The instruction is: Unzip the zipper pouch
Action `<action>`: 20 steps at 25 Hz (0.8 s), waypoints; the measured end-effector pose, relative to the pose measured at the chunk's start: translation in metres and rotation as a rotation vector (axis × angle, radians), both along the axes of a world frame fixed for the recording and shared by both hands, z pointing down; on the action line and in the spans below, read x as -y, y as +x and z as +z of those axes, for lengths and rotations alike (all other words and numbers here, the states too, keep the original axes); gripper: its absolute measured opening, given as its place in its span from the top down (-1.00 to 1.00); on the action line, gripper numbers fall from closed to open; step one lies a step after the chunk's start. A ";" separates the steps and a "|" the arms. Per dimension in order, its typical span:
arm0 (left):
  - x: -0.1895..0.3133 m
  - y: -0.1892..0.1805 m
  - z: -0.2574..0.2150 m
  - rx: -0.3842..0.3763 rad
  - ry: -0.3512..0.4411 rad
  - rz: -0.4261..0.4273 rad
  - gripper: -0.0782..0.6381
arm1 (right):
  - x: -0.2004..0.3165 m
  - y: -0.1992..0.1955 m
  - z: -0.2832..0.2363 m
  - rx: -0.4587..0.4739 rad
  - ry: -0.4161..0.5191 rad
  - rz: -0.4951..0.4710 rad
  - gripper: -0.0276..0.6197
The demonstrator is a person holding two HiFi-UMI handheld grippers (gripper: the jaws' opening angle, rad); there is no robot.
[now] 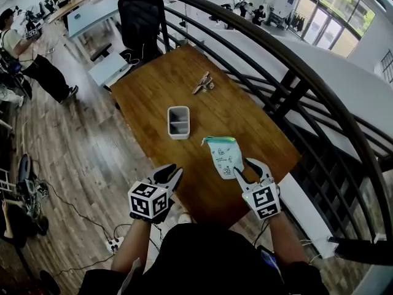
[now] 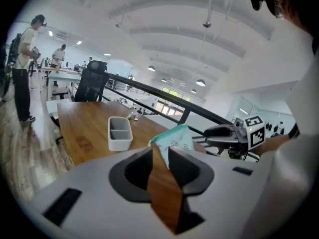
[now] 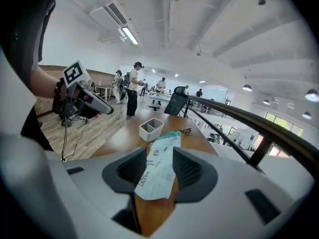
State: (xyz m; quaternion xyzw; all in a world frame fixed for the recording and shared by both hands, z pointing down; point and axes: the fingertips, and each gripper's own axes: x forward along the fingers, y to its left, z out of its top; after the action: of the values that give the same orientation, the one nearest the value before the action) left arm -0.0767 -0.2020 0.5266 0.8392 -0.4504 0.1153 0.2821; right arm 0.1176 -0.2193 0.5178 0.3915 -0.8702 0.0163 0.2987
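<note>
The zipper pouch (image 1: 225, 155) is laid flat on the wooden table (image 1: 153, 91). Its near end is framed by the parted jaws of the right gripper (image 1: 247, 171), and the pads are not pressed on it. The left gripper (image 1: 172, 174) is held to the pouch's left, apart from it, with its jaws slightly parted and only table seen between them. Beyond the pouch a grey two-compartment tray (image 1: 178, 135) is set, and nothing is seen in either compartment. A small folded object (image 1: 204, 83) is placed farther back. A black chair (image 1: 140, 14) is stood at the far end, and the table's right side is bordered by a dark railing (image 1: 295, 85).
</note>
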 end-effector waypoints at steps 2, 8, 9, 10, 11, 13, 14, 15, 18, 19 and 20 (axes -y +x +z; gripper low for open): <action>0.002 -0.003 -0.002 -0.006 0.014 -0.011 0.50 | 0.001 0.002 -0.005 0.016 0.012 0.012 0.45; 0.005 -0.014 -0.024 -0.026 0.121 -0.018 0.50 | -0.001 0.001 -0.021 0.037 0.057 0.054 0.48; 0.005 -0.016 -0.027 -0.023 0.139 -0.018 0.50 | -0.003 0.001 -0.024 0.044 0.066 0.064 0.48; 0.004 -0.019 -0.030 -0.018 0.155 -0.018 0.50 | -0.005 0.001 -0.027 0.053 0.075 0.074 0.48; 0.003 -0.021 -0.032 -0.011 0.169 -0.019 0.50 | -0.008 0.001 -0.031 0.061 0.086 0.083 0.49; 0.001 -0.025 -0.036 0.002 0.194 -0.021 0.56 | -0.013 0.001 -0.036 0.075 0.110 0.101 0.49; 0.000 -0.026 -0.039 0.005 0.204 -0.023 0.60 | -0.016 0.002 -0.038 0.078 0.119 0.109 0.49; 0.000 -0.027 -0.041 0.004 0.212 -0.024 0.61 | -0.019 0.003 -0.040 0.080 0.127 0.117 0.48; 0.001 -0.026 -0.052 -0.018 0.230 -0.011 0.63 | -0.025 0.007 -0.048 0.090 0.157 0.140 0.50; 0.001 -0.025 -0.058 -0.024 0.244 -0.005 0.64 | -0.026 0.008 -0.053 0.105 0.176 0.150 0.53; 0.002 -0.024 -0.064 -0.027 0.260 -0.001 0.65 | -0.028 0.010 -0.059 0.128 0.197 0.162 0.55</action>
State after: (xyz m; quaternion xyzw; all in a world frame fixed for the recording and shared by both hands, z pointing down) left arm -0.1006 -0.2041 0.4627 0.8699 -0.4581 0.0444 0.1772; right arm 0.1275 -0.1914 0.4585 0.4861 -0.8504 -0.0203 0.2003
